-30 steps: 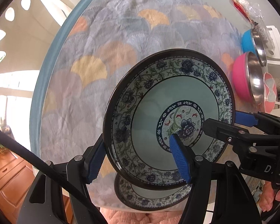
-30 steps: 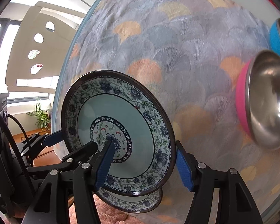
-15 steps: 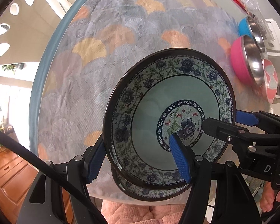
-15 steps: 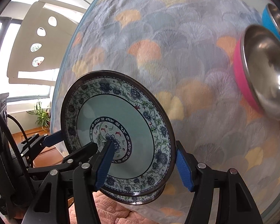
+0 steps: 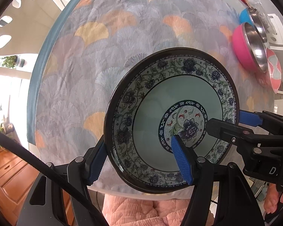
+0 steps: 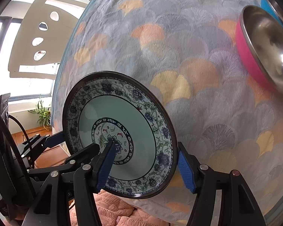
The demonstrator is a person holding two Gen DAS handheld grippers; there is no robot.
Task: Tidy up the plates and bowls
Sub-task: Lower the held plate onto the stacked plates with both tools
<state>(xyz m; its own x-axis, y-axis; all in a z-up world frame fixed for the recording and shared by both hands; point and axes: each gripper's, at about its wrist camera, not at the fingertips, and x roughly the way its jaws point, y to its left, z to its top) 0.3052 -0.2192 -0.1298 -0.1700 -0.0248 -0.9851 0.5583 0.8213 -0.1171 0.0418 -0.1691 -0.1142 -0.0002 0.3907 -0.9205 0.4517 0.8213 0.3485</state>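
Floral plate point(image 5: 181, 113) now lower, hiding second plate, both tools' pads clamping its rim.

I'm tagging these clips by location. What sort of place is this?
Probably a home dining area: a table under a fan-patterned tablecloth, a floral plate and pink steel-lined bowl on it, a wooden cabinet and a houseplant by the window.

Glossy glazed plate point(image 5: 181, 101), matt woven tablecloth point(image 5: 103, 60), shiny steel-lined pink bowl point(image 5: 254, 45)
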